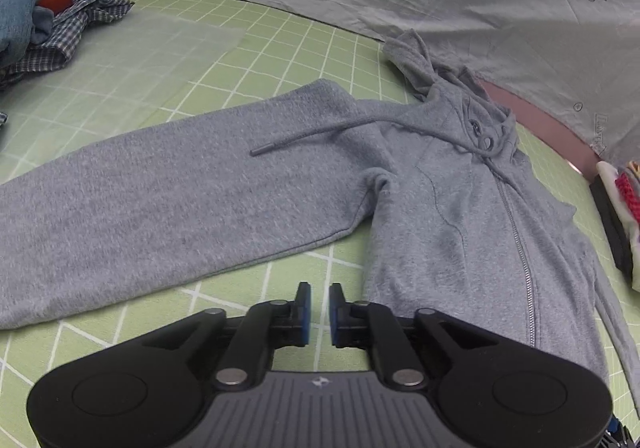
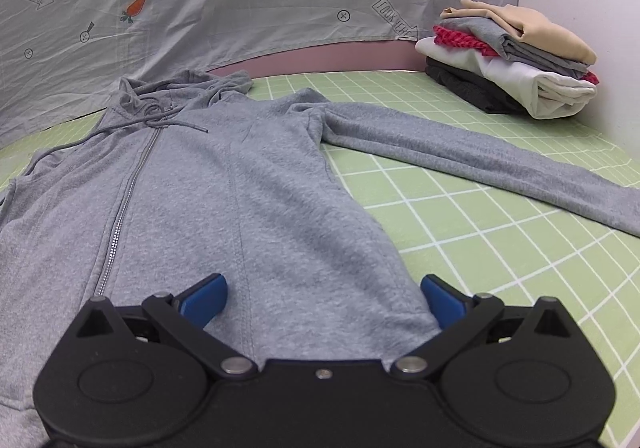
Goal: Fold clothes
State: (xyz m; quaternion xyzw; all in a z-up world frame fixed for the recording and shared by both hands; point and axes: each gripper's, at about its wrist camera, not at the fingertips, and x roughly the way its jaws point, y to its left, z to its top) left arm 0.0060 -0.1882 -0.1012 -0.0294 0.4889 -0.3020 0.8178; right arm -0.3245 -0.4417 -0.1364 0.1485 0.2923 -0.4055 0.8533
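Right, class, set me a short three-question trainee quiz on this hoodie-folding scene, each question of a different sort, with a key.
1. True or false: the grey zip hoodie lies flat on the green grid mat with both sleeves spread out to the sides.
2. Multiple choice: the right tongs are (A) shut on a sleeve, (B) wide open over the hoodie's lower body, (C) holding the drawstring.
3. Fill in: the top garment on the folded stack in the corner is ____ in colour.

Key
1. True; the left view shows one sleeve, the right view the other.
2. B. The left tongs are nearly closed, holding nothing.
3. Beige.
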